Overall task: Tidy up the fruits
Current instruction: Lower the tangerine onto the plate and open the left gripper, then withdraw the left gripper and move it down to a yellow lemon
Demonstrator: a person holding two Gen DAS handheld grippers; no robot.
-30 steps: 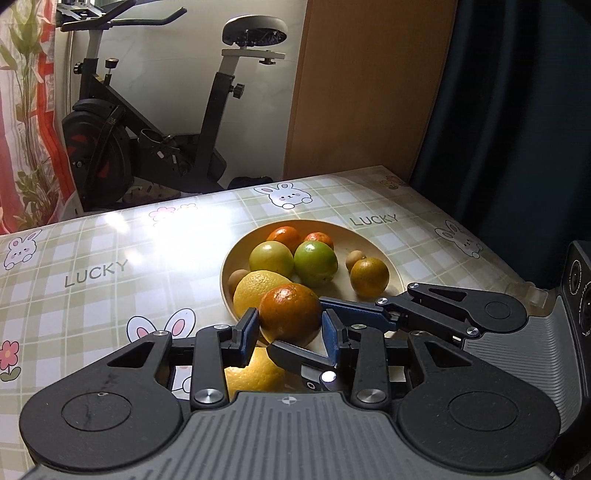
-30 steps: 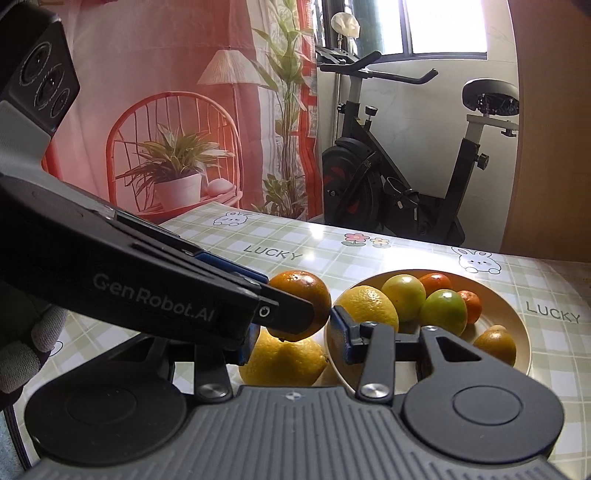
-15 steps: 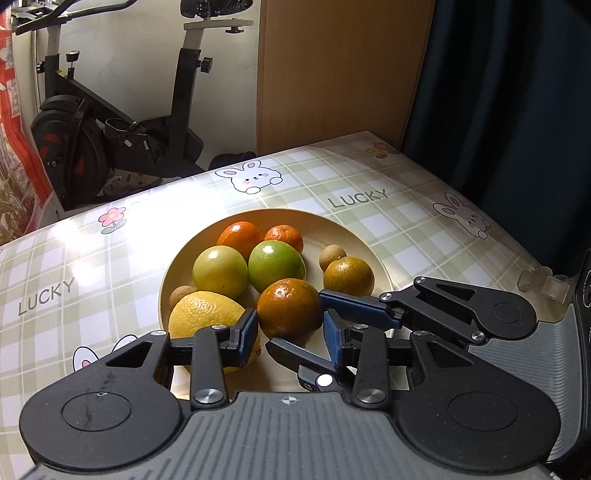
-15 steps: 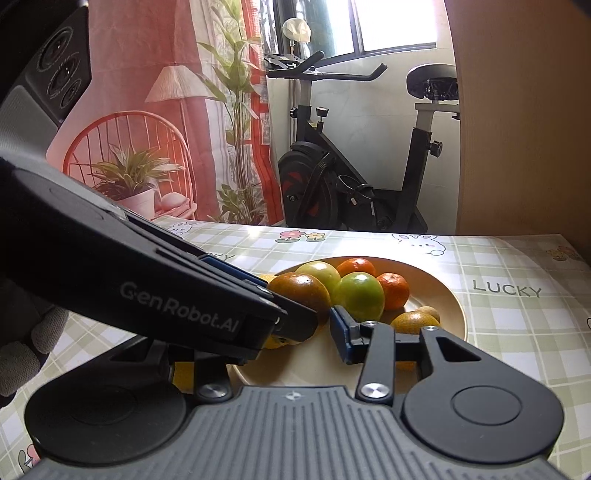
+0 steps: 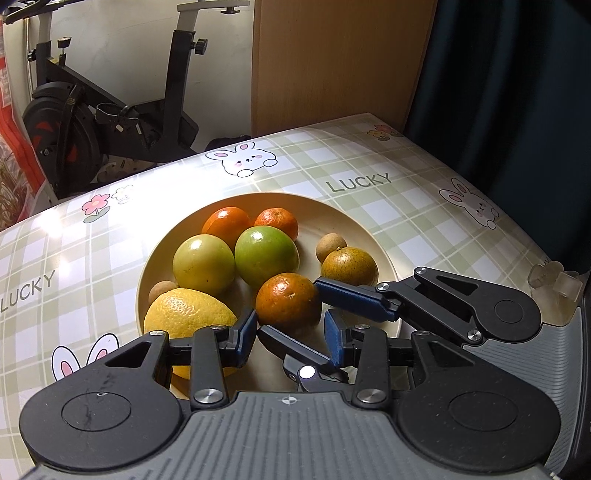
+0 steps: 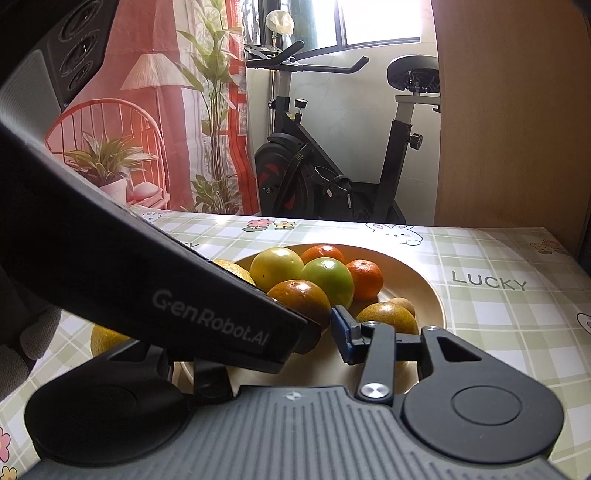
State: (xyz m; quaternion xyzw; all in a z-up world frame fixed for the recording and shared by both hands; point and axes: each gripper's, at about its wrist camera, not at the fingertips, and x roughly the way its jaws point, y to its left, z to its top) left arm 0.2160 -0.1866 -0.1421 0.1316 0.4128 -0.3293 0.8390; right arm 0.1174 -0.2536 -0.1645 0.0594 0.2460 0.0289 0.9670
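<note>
Bright window (image 6: 380,22) backlight, glare on tablecloth (image 5: 236,184), dim right side, fisheye-curved edges, sharp focus

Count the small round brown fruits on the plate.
2. One small brown fruit sits against the speckled orange on the plate right; the other beside the lemon, left. Others may hide behind bigger fruit.

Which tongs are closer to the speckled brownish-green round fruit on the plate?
Right. The right tongs reach beside the speckled brownish-green fruit; the left tongs stand farther back, flanking the dark orange mandarin.
</note>
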